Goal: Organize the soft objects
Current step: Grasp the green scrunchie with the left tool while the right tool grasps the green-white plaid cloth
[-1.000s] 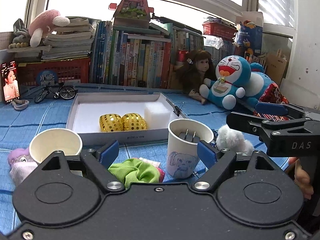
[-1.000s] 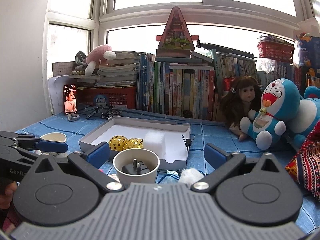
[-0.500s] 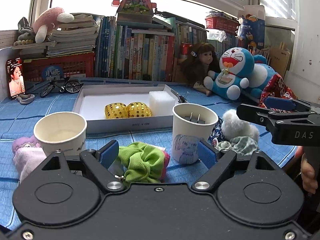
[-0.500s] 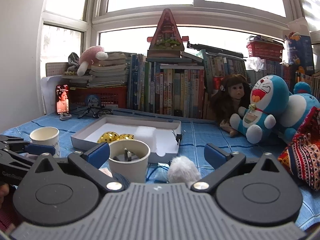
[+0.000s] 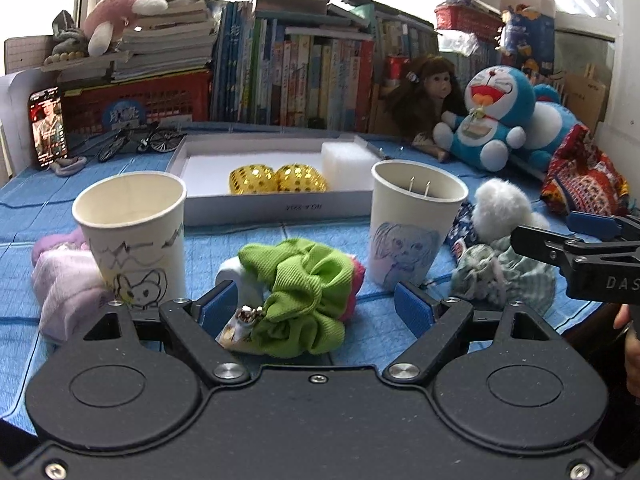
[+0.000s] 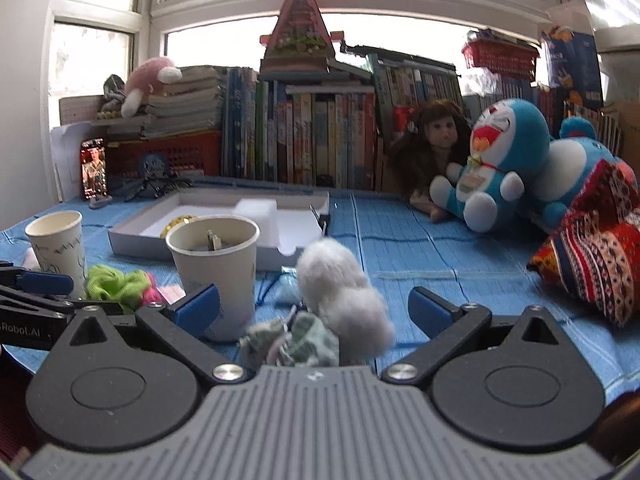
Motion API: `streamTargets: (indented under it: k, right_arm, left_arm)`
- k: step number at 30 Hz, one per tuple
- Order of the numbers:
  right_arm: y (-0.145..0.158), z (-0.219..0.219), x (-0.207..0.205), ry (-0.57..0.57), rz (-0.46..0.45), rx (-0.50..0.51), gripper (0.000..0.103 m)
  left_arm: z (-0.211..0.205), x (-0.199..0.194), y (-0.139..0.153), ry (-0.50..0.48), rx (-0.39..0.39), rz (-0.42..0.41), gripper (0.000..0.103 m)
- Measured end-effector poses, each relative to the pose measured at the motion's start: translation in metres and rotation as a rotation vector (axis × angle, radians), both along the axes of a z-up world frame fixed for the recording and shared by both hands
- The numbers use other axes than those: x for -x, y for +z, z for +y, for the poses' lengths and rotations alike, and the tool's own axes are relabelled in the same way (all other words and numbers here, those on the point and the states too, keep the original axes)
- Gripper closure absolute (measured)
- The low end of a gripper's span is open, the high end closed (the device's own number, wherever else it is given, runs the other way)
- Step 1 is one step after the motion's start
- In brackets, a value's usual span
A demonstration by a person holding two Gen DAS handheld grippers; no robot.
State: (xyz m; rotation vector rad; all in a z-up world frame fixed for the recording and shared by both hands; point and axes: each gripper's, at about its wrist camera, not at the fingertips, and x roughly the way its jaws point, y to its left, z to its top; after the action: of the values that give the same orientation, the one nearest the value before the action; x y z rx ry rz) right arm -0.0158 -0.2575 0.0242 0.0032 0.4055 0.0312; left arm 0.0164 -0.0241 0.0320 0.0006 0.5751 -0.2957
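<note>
Fingers: both pairs spread wide with nothing in them. On my left gripper (image 5: 316, 307) the blue pads flank the green scrunchie (image 5: 302, 288) without pressing it; my right gripper (image 6: 314, 307) has the white pompom (image 6: 340, 292) and the checked scrunchie (image 6: 292, 342) sitting in its gap, untouched.

Green scrunchie: lying on the blue mat (image 5: 380, 320) right between my left pads, a bit closer to the left pad. It's partly on top of something pink and a small white item with a wrapper, can't tell exactly what those are.

White pompom: just beyond the checked scrunchie, touching it, roughly centered between my right pads.

Step in hand: my guess is I'm lining up a grab on each side, so nothing has been sorted by me yet.

How to do it well: I'd go lower until the pads are level with the thick middle of the fabric, then close slowly. Grab only the green folds, or the stuff underneath might come along. On the right, pick one thing, since the two are touching.

Cups: empty paper cup (image 5: 132, 236) just left of the green scrunchie; the drawn-on cup (image 5: 414, 228) with a plug inside is just right of it. Easy to knock over, I reckon.

Box: white tray (image 5: 276, 208) behind the cups, holding two gold balls and a foam block.
</note>
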Motion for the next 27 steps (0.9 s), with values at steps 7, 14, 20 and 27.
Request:
streamTargets:
  k: [7,14,20,27]
  right_arm:
    - [-0.012,0.000,-0.001,-0.008,0.038,-0.004,0.000]
    - [-0.021,0.006,0.000,0.021,0.072,0.000,0.000]
    - [-0.027,0.011,-0.002,0.028,0.109,0.000,0.010]
    - [-0.033,0.018,-0.007,0.026,0.126,-0.005,0.014]
  left_arm:
    - [0.000,-0.003,-0.008,0.021,-0.012,0.019,0.018]
    - [0.000,-0.006,-0.014,0.029,-0.006,0.043,0.022]
    - [0.001,-0.003,-0.012,0.029,-0.010,0.031,0.027]
    - [0.000,-0.009,-0.015,0.043,-0.013,0.042,0.027]
